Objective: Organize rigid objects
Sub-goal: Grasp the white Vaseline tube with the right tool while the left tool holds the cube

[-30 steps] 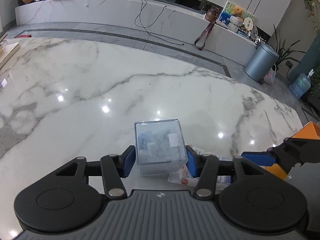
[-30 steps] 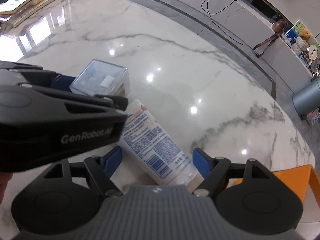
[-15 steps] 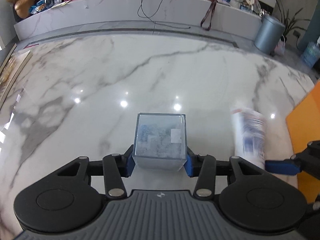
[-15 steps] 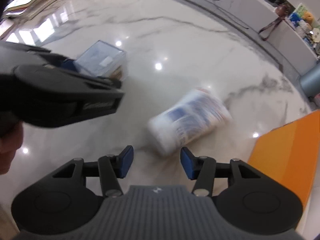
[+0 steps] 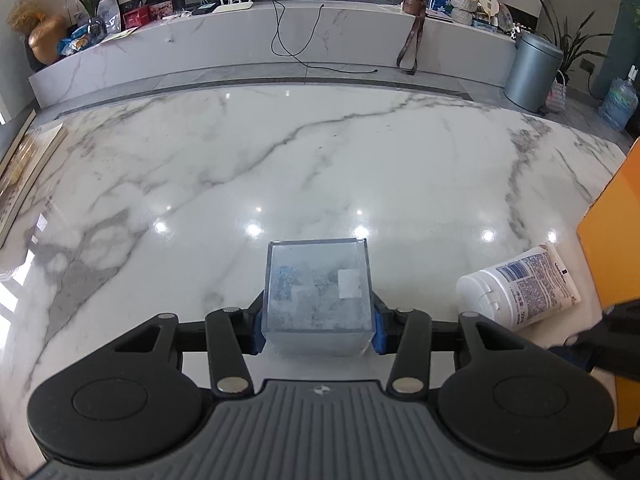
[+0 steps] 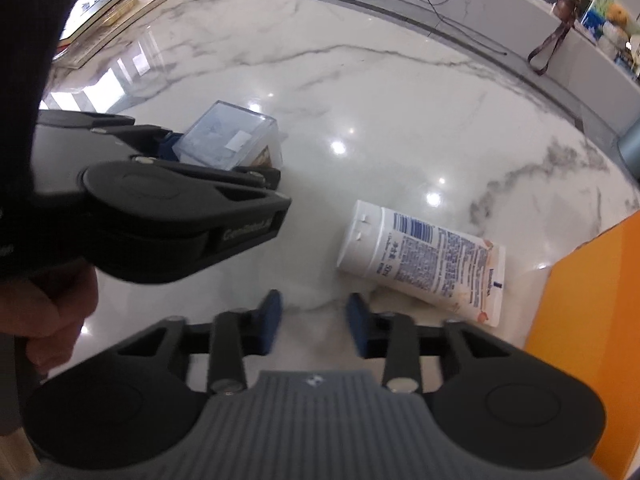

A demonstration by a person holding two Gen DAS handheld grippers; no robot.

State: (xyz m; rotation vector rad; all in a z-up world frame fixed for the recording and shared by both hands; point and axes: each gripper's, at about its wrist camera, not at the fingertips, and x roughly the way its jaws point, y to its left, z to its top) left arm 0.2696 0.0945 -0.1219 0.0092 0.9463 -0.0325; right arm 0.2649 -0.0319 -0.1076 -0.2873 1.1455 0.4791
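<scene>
The left wrist view sits just behind the left claw, low over the counter, facing straight across it toward the far shelf — the box close in front. The right wrist view looks steeply down from behind the right claw, angled leftward. Both share the box, the tube and the orange panel — each glimpsing the other claw.

A glossy white marble desk with grey veins. A white tube with blue print lies on its side near the right edge, just beside an orange panel. Flat books or boards rest at the far left edge.
</scene>
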